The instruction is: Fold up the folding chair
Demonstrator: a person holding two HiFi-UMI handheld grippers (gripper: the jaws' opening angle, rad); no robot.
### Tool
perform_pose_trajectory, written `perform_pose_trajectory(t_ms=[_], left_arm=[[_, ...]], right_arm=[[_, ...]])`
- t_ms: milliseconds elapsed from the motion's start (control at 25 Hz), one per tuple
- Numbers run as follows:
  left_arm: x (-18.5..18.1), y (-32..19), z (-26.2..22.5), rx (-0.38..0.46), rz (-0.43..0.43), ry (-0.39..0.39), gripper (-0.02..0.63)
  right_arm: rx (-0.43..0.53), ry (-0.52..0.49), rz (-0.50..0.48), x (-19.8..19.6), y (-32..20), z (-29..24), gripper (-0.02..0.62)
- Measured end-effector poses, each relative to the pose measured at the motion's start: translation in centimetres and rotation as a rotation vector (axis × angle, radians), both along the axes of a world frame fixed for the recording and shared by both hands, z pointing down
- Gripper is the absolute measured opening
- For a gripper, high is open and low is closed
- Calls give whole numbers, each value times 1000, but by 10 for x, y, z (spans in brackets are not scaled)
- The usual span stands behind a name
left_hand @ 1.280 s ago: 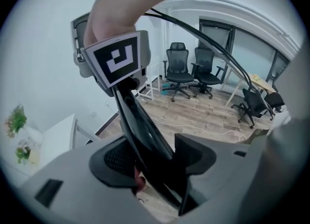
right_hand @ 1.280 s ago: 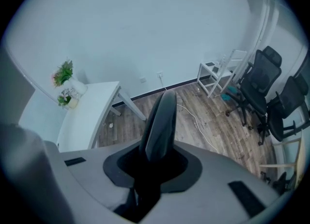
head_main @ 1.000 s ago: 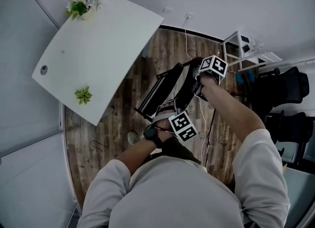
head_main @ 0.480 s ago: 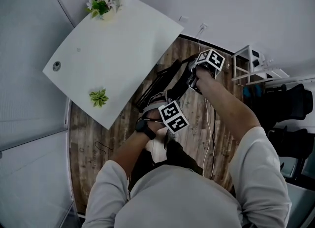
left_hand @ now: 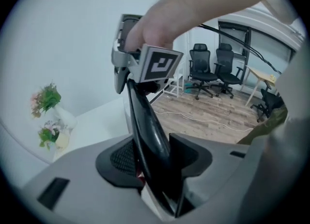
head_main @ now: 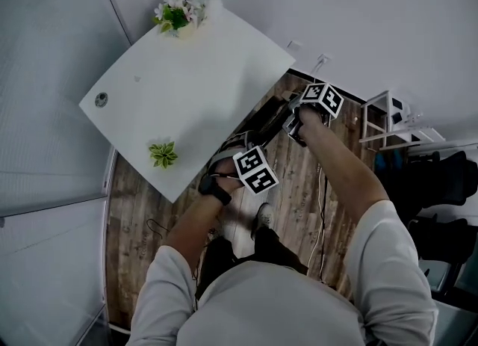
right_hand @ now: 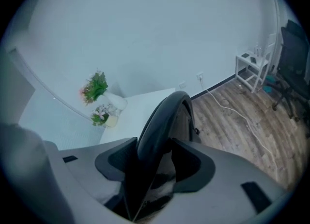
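The left gripper (head_main: 237,154) and the right gripper (head_main: 293,119) now sit nearer the white table (head_main: 187,75), with the folding chair (head_main: 263,122) between them brought up against its edge. Between the two grippers the chair looks flatter and narrower than before. The right gripper's jaws have just been opening and stand loose around the curved frame (right_hand: 162,116). The left gripper's jaws have closed a little onto the black rail (left_hand: 147,131).

black chair (right_hand: 162,114), white table (head_main: 187,75), brown floor (head_main: 134,202)
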State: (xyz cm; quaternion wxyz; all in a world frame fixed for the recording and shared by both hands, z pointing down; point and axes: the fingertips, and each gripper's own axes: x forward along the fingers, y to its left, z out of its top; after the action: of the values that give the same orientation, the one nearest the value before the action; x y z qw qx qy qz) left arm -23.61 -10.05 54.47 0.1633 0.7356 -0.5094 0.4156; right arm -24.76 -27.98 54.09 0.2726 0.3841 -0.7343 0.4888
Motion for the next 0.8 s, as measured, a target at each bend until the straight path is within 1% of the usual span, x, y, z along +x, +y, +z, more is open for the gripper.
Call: perform_pose_trajectory(t_ms=[120, 320, 400, 480, 600, 680, 800], left_arm=[[-26, 1, 3, 10, -77, -23, 175], [-54, 2, 2, -14, -145, -62, 173], [-62, 3, 1, -6, -180, -89, 173], [-71, 4, -2, 18, -228, -118, 173], [-81, 9, -7, 61, -316, -113, 197], [-83, 12, -10, 83, -354, -108, 200], [-82, 15, -13, 109, -394, -119, 223]], right_arm=[[50, -131, -53, -25, 1, -8, 285], [101, -284, -97, -53, 3, -17, 328], [108, -329, -115, -58, 3, -20, 338], [109, -360, -126, -61, 2, -20, 349], [105, -378, -146, -64, 2, -20, 360], [105, -381, -156, -63, 3, -22, 360], [107, -391, -178, -57, 5, -23, 360]])
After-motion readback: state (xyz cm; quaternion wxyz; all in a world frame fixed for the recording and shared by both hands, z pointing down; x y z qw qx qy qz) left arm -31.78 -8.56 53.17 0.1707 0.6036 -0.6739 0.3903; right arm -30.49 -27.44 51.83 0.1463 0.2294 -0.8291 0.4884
